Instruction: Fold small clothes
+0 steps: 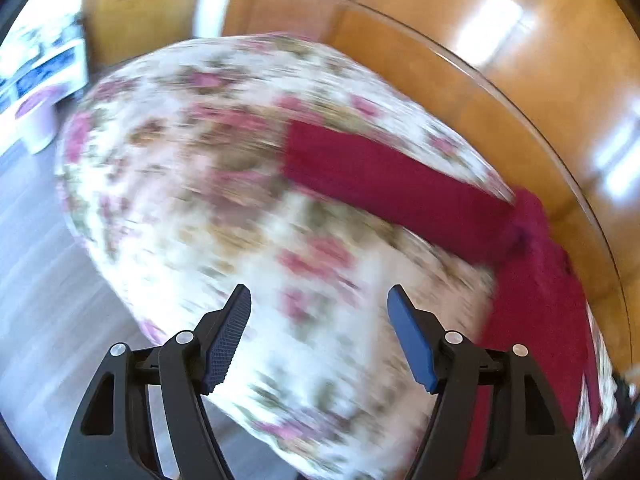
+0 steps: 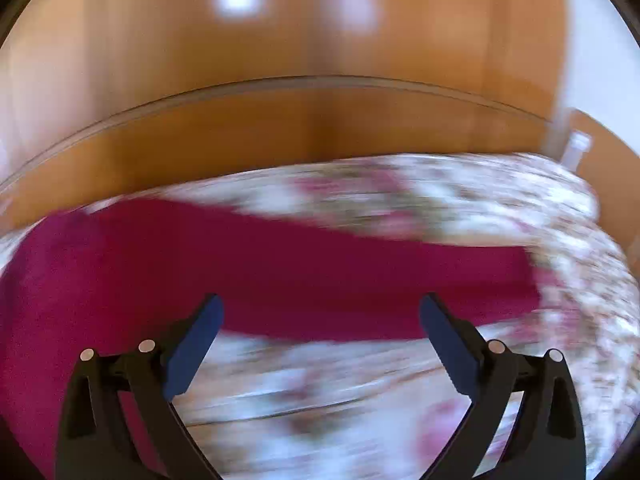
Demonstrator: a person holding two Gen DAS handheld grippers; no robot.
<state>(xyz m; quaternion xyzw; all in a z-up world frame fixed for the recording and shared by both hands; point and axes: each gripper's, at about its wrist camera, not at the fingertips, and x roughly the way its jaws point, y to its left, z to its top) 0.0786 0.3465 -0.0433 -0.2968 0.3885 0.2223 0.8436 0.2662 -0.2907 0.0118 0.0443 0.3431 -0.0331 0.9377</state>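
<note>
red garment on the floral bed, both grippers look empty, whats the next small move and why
Probably bring the right gripper down onto the near edge of the dark red garment and close on it. Both grippers are open with nothing between the fingers, the left gripper is over bare floral bedspread, and the garment's long strip lies spread out rather than folded.

The left gripper (image 1: 319, 304) stood with its jaws apart and nothing between them, its blue-padded fingers (image 1: 226, 340) hanging over a floral bedspread (image 1: 200, 168) blurred by motion. A dark red garment (image 1: 384, 184) lay on the spread to the upper right of the fingers, one long flat part stretching toward the middle of the bed and the bunched rest trailing down the right side. A wooden headboard (image 1: 460, 80) curved behind the bed. At far left stood a pale tub (image 1: 38, 120) on grey flooring (image 1: 44, 280).
</note>
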